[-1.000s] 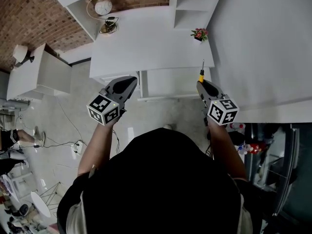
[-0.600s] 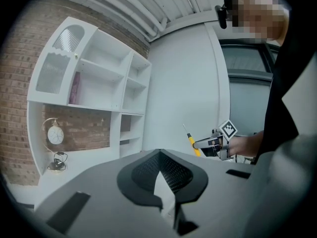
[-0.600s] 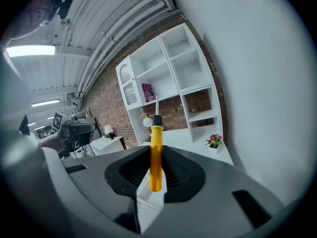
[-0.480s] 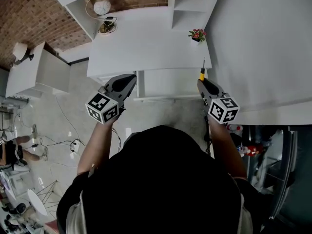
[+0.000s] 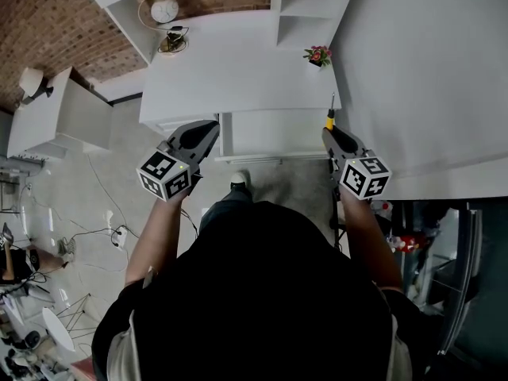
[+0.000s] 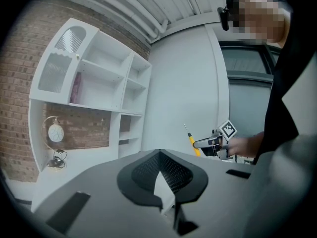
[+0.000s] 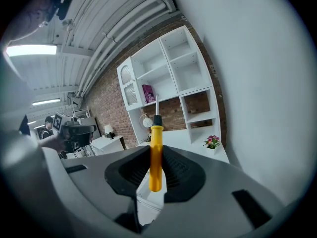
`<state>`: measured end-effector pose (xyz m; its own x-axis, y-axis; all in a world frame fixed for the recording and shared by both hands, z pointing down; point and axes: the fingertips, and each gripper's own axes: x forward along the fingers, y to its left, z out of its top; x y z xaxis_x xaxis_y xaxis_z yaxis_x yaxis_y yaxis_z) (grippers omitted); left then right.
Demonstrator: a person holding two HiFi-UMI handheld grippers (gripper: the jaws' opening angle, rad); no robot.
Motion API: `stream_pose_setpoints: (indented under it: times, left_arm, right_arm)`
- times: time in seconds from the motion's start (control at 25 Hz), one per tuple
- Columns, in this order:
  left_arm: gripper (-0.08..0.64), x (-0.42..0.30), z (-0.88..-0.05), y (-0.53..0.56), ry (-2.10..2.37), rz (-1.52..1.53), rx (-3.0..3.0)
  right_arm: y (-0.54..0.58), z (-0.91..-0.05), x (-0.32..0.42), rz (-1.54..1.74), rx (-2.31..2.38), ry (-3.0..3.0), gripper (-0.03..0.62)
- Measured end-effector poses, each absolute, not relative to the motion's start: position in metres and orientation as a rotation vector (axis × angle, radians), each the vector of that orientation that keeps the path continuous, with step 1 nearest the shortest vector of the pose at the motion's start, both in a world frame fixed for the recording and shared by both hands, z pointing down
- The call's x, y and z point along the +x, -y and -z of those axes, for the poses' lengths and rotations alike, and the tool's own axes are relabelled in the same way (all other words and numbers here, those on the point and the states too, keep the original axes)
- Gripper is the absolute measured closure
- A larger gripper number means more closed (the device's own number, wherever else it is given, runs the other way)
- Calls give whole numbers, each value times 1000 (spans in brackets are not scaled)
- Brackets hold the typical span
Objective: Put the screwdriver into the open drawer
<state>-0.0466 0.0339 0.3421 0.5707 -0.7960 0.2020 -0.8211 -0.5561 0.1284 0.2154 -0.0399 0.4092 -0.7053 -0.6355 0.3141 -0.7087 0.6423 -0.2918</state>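
The right gripper [image 7: 156, 158] is closed on the yellow handle of the screwdriver [image 7: 156, 135]. Both jaw pads press against the handle's sides, the handle's butt hangs just below the pads, and the black collar and thin metal shaft stick out past the jaw tips. In the head view the tool is in the air just off the front right corner of the white desk [image 5: 238, 62], with the shaft pointing toward the desk's back. The open drawer [image 5: 274, 133] is pulled out from under the desk's front edge. The screwdriver hangs at the drawer's right end, not inside it. The left gripper [image 6: 159, 155] has its jaws brought together at the tips with nothing between them. It hovers off the desk's front edge, just to the left of the drawer and apart from it. A round clock [image 5: 164, 10] stands at the desk's back left corner with a dark coiled cable [image 5: 176, 42] beside it. A small pot of flowers [image 5: 317, 55] sits near the desk's right edge. White shelving [image 5: 305, 6] rises along the desk's back, against a brick wall [image 5: 48, 22]. The person's shoe [image 5: 238, 179] shows on the floor just in front of the drawer.
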Motion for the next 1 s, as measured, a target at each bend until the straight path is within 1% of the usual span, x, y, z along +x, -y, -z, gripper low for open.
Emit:
stream_pose_setpoints:
  times: [0.28,1.0]
  left_arm:
    - [545,-51,-344,-30,1351,-177,2595]
    - [545,-58,-360,25,1316,-217,2624]
  right_arm:
    - [40,-407,219,-579,1127,2677,509]
    - [79,-414,224,-591,1205,2637,509]
